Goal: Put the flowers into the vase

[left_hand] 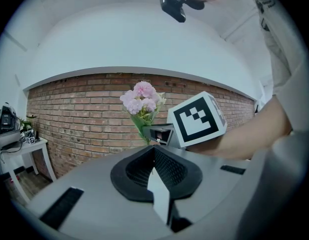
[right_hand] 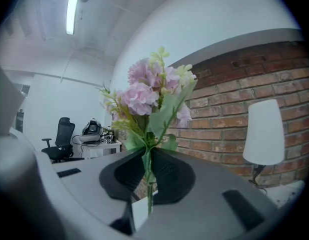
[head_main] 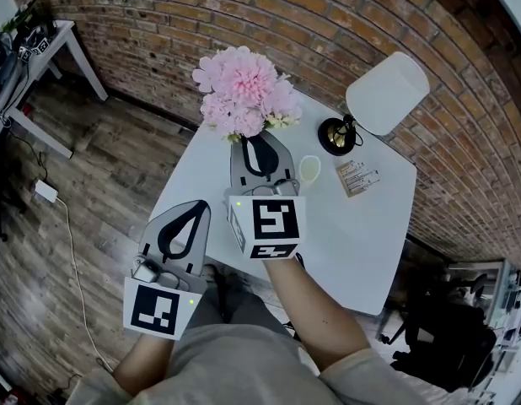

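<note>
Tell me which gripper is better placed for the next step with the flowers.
Right. The right gripper is shut on the stem of the flowers above the table; the left gripper is shut, empty and back at the table's edge.

Right hand-held gripper (head_main: 259, 144) is level over the desk (head_main: 362, 234), jaws clamped on the flowers (head_main: 244, 91) stem, forearm (head_main: 315, 310) bare. Left hand-held gripper (head_main: 196, 207) at the desk's near edge, jaws together, empty.
</note>
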